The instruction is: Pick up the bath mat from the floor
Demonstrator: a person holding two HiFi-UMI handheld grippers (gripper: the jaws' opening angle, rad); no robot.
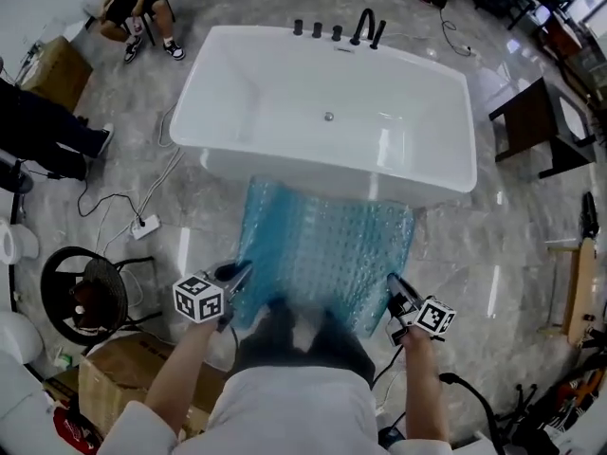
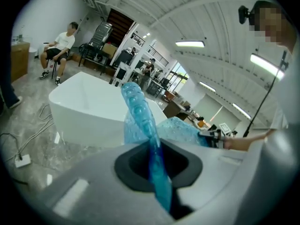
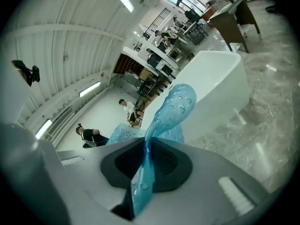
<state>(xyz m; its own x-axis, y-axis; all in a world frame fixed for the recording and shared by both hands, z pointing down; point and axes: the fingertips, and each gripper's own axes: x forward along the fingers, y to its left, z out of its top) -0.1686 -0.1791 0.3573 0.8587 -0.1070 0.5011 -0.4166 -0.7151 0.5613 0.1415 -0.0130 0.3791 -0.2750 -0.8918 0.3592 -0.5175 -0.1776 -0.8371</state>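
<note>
Two grippers, both clamped on the bath mat [image 1: 322, 254], one at each near corner.

- Left gripper [image 1: 242, 271]: in your left gripper view the jaws are nearly together with only the thin blue edge of the mat [image 2: 140, 111] pinched between them. The mat stands up out of the left gripper [image 2: 157, 165] as a bubbled strip, then folds away to the right.
- Right gripper [image 1: 392, 282]: same grip. In your right gripper view the jaws are closed on the mat's edge, and the mat [image 3: 176, 107] curls up and over out of the right gripper [image 3: 145, 168].
- Mat position: in the head view it is stretched wide between your two grippers, in front of your legs. Its far edge lies against the near wall of the white bathtub [image 1: 285, 102]; whether that edge touches the floor you cannot tell.
- Marker cubes on both grippers face up at you.
</note>
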